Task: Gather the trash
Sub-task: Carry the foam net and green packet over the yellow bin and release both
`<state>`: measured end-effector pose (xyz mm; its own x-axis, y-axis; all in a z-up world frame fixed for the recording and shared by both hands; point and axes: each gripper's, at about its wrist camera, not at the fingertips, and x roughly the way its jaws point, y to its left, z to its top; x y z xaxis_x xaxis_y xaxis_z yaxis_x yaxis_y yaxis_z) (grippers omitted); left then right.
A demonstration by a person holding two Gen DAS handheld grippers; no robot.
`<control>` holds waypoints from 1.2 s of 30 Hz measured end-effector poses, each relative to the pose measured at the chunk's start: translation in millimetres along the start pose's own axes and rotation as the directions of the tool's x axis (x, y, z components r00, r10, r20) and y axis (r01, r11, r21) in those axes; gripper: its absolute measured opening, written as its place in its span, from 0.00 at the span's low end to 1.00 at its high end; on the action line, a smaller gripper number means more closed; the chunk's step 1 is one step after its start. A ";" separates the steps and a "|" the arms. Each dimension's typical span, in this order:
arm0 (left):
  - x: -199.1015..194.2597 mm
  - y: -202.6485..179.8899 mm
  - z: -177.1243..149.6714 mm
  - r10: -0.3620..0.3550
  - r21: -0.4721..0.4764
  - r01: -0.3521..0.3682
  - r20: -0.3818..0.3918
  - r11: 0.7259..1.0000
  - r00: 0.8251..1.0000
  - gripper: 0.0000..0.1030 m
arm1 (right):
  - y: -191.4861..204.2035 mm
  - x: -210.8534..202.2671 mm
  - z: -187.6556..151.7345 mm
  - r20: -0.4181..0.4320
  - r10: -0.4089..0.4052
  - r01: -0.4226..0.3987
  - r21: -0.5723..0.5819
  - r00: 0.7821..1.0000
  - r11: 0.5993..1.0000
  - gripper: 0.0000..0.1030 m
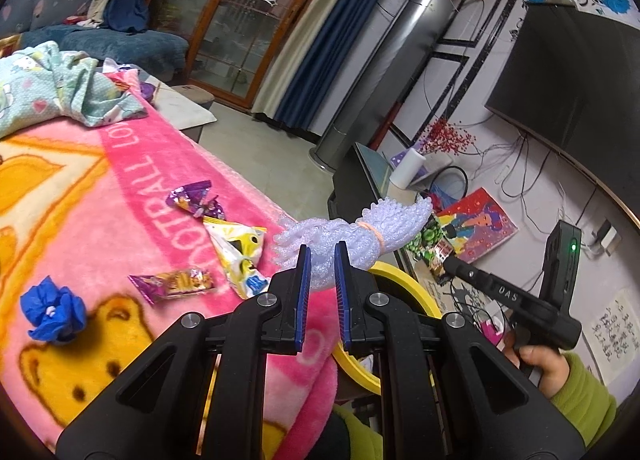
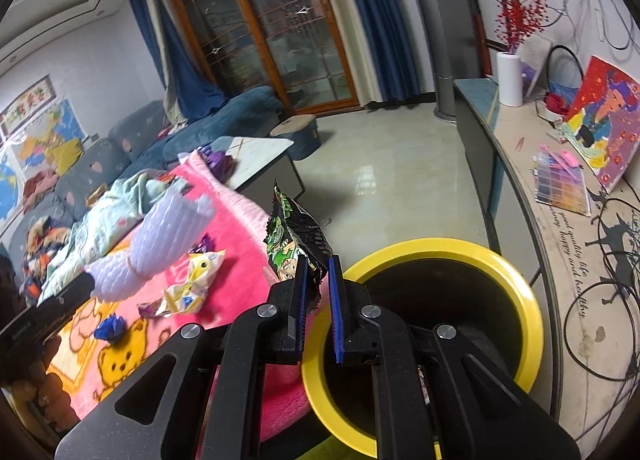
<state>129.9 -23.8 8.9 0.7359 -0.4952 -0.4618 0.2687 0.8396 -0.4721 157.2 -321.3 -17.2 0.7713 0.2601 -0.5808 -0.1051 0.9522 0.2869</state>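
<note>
blue sofa | white vase | painting | television | glass doors

Blue sofa, glass doors w/ curtains, tiled floor.

A fluffy pink blanket with yellow bear prints and white lettering covers the surface. On it, toward ten o'clock in the left wrist view, lies a crumpled pale-green patterned cloth. Near the middle sit a purple foil wrapper and, just beside it at five o'clock, a yellow-and-white snack packet. At nine o'clock from that packet lies a purple-and-orange candy wrapper, and farther toward nine o'clock a crumpled blue paper ball.
</note>
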 end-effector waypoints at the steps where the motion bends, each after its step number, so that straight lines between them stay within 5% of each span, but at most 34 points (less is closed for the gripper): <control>1: 1.4 -2.1 -1.0 -0.002 0.005 0.002 -0.004 1.000 1.000 0.07 | -3.5 -1.6 1.0 0.005 -0.005 0.005 0.008 1.000 1.000 0.10; 36: 75.4 -88.9 -59.5 -0.027 0.268 0.079 -0.191 0.960 0.981 0.07 | -104.1 -34.6 12.4 0.092 -0.120 0.099 0.200 0.989 0.975 0.10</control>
<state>124.5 -149.0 -28.6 0.5957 -0.5514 -0.5841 0.4827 0.8270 -0.2883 149.2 -431.4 -17.5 0.8328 0.1284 -0.5385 0.1001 0.9218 0.3746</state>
